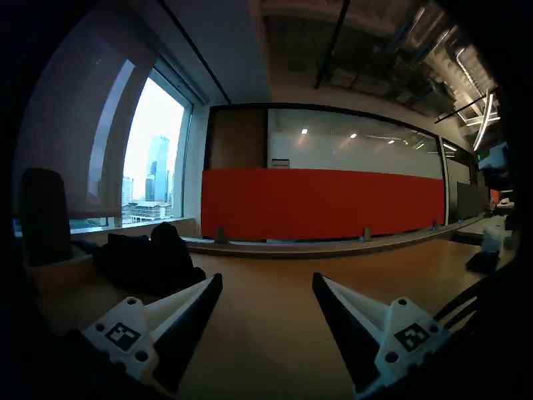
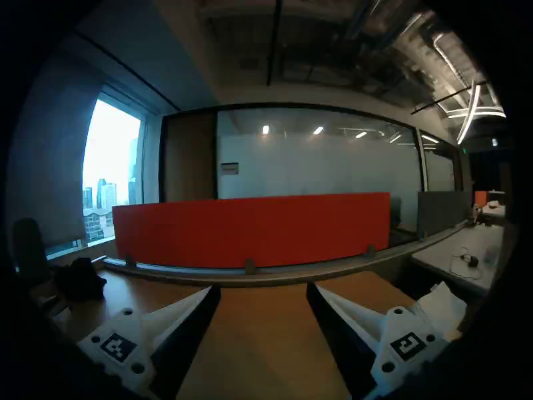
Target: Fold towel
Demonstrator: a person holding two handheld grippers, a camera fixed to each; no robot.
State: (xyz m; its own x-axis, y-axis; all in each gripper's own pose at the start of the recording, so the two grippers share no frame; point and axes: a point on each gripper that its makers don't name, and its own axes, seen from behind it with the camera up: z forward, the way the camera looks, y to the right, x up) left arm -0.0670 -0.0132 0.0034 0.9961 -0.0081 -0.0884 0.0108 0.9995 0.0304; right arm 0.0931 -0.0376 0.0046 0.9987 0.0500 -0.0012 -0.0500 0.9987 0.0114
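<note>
My left gripper (image 1: pixel 266 277) is open above a bare wooden desk (image 1: pixel 266 333), with nothing between its fingers. My right gripper (image 2: pixel 263 287) is open too, over the same kind of wooden desk (image 2: pixel 266 347) and holding nothing. A white crumpled thing (image 2: pixel 443 303), possibly cloth or paper, lies just right of the right gripper's right finger. In the left gripper view a pale thing (image 1: pixel 492 239) sits at the far right edge, too small to identify.
A dark bundle (image 1: pixel 150 257) lies on the desk beyond my left gripper's left finger, and the dark bundle (image 2: pixel 80 277) sits far left in the right gripper view. A red partition (image 1: pixel 320 203) stands along the desk's back edge. Another desk (image 2: pixel 466 257) with cables is at the right.
</note>
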